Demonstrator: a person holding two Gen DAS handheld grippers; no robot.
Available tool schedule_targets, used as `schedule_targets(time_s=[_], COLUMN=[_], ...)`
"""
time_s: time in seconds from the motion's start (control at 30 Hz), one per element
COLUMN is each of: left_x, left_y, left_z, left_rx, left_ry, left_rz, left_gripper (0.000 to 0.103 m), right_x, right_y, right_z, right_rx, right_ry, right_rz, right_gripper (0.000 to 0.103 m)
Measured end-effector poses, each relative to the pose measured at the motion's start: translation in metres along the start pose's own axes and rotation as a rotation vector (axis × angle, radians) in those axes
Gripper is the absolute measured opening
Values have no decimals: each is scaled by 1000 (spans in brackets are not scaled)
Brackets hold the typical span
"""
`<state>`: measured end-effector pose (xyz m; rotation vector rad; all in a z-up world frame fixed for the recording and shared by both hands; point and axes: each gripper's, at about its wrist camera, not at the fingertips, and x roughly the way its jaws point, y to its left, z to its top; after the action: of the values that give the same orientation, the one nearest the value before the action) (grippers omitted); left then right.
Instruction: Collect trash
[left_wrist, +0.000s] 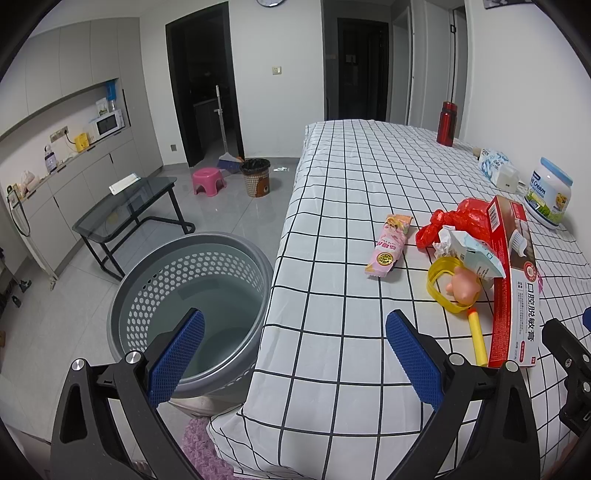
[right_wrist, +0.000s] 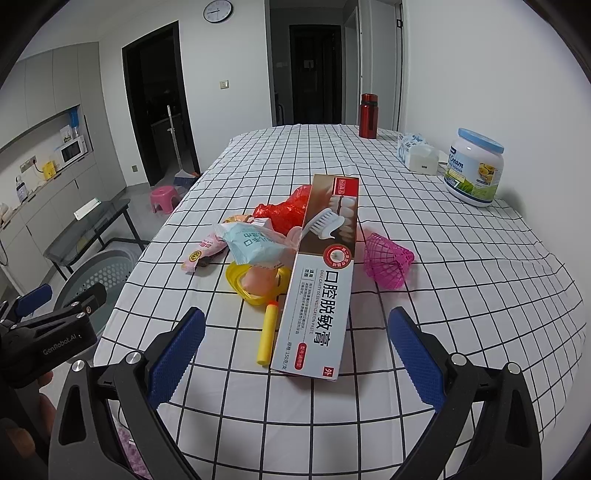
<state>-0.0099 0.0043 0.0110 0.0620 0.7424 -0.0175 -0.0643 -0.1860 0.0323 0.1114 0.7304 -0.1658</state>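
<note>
Right gripper (right_wrist: 295, 354): blue-padded jaws apart, empty, aimed at the pile on the checked white tablecloth (right_wrist: 461, 295). Left gripper (left_wrist: 295, 354): jaws apart, empty, over the table edge above the grey perforated plastic bin (left_wrist: 184, 266) on the floor.

Item 1, nearest: long red-and-grey toothpaste carton (right_wrist: 321, 288), propped on the pile. Likely light, stiff, crushable; take across its narrow width near the lower end.

Item 2: yellow foam dart (right_wrist: 266, 332), beside the carton. Soft, light.

Item 3: pale blue crinkled wrapper (right_wrist: 255, 243). Flimsy, slippery.

Item 4: pink snack packet (left_wrist: 388, 243), apart from the pile.

Item 5: red crumpled plastic bag (right_wrist: 284, 212), farthest. Limp.
</note>
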Motion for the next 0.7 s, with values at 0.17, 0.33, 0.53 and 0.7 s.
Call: schedule_targets(time_s=[0.17,0.33,0.53,0.7], left_x=[2,8,19,32], left_y=[-1,-5,-15,-26], left_z=[1,1,1,4], left_rx=[2,8,29,50], left_ry=[3,12,24,29], left_rz=[0,-7,-26,-48], left_gripper=[97,97,97,97], right_x=[2,5,14,31], right_y=[-2,-8,-24,-30], right_z=[0,-1,-2,-4], right_rx=[6,19,60,73], right_ry=[0,8,32,68], right_rz=[-3,-12,-29,-43], right_gripper=[95,95,95,95])
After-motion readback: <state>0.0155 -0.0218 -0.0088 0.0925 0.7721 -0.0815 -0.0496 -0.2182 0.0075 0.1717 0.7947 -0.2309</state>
